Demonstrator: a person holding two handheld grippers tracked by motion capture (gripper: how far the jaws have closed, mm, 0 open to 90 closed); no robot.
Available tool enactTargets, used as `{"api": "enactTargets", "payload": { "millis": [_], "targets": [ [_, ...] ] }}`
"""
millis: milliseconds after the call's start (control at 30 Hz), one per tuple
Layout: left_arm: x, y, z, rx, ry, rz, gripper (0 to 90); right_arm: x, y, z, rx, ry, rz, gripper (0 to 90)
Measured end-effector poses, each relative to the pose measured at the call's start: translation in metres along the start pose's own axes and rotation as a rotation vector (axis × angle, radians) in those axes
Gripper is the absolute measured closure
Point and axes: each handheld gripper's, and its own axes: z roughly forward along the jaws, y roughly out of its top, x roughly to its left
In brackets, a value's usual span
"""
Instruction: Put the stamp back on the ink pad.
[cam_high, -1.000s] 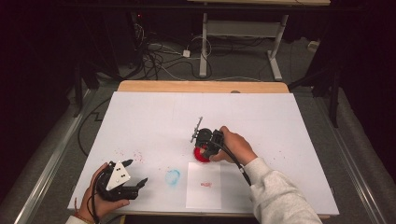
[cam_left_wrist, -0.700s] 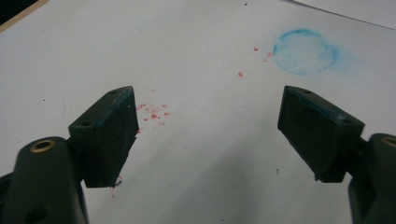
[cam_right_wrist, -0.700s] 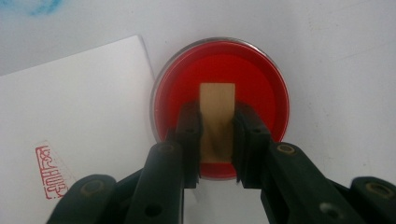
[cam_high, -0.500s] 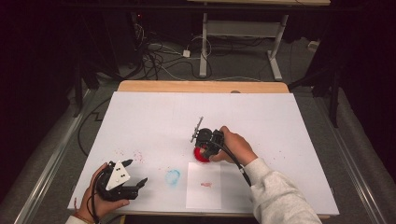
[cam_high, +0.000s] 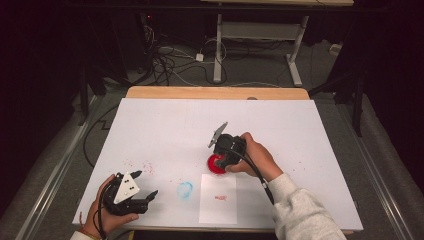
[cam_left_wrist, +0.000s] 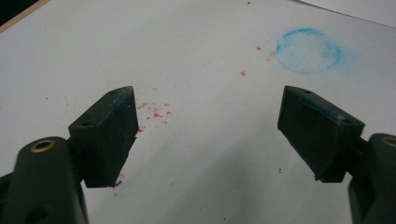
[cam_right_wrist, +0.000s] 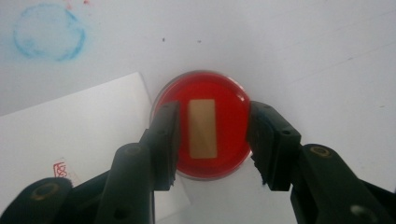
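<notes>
Red round ink pad: the red round ink pad (cam_high: 216, 163) sits on the white table (cam_high: 165, 125), toward its near edge, touching the white paper sheet (cam_high: 218, 199).
High view: the right gripper (cam_high: 223, 156) is over it. The left gripper (cam_high: 142, 200) is near the table's near left corner.
Left gripper view: jaws wide apart, nothing between, blue ring stain (cam_left_wrist: 308, 51) ahead.
Right gripper view: jaws have just been opening, a tan stamp block (cam_right_wrist: 202, 128) stands loose between them.

Lab or test room: dark surroundings; white-covered table (cam_high: 165, 125); tangled cables (cam_high: 170, 60) on grey floor beyond its far edge; metal desk frame (cam_high: 260, 35) behind.
</notes>
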Motion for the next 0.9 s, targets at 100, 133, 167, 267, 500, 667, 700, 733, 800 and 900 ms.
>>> {"api": "enactTargets", "payload": {
  "millis": [100, 133, 167, 267, 500, 667, 700, 733, 800, 900],
  "targets": [
    [0.000, 0.000, 0.000, 0.001, -0.001, 0.001, 19.6, 0.002, -0.003, -0.007, -0.049, -0.025, 0.009, 49.3],
    [0.000, 0.000, 0.000, 0.002, -0.001, 0.002, 19.6, 0.003, -0.005, -0.009, -0.066, -0.036, 0.011, 47.0],
    [0.000, 0.000, 0.000, 0.002, 0.001, 0.002, 19.6, 0.003, -0.006, -0.011, -0.077, -0.040, 0.023, 44.8],
    [0.000, 0.000, 0.000, 0.003, -0.001, 0.000, 19.6, 0.002, -0.012, -0.015, -0.132, -0.080, 0.042, 39.1],
    [-0.001, 0.001, 0.001, 0.006, 0.001, 0.004, 19.6, 0.003, -0.024, -0.021, -0.243, -0.194, 0.109, 26.6],
    [-0.001, 0.001, 0.001, 0.007, 0.002, 0.004, 19.6, 0.006, -0.030, -0.023, -0.300, -0.238, 0.116, 23.4],
    [-0.001, 0.001, 0.001, 0.007, 0.002, 0.004, 19.6, 0.008, -0.031, -0.023, -0.313, -0.246, 0.129, 22.5],
    [-0.001, 0.001, 0.001, 0.008, 0.002, 0.004, 19.6, 0.008, -0.033, -0.023, -0.328, -0.258, 0.138, 20.6],
    [-0.001, 0.001, 0.001, 0.008, 0.002, 0.005, 19.6, 0.009, -0.036, -0.023, -0.356, -0.273, 0.146, 19.9],
    [-0.001, 0.001, 0.001, 0.008, 0.003, 0.005, 19.6, 0.011, -0.041, -0.025, -0.409, -0.319, 0.161, 17.6]
  ]
}}
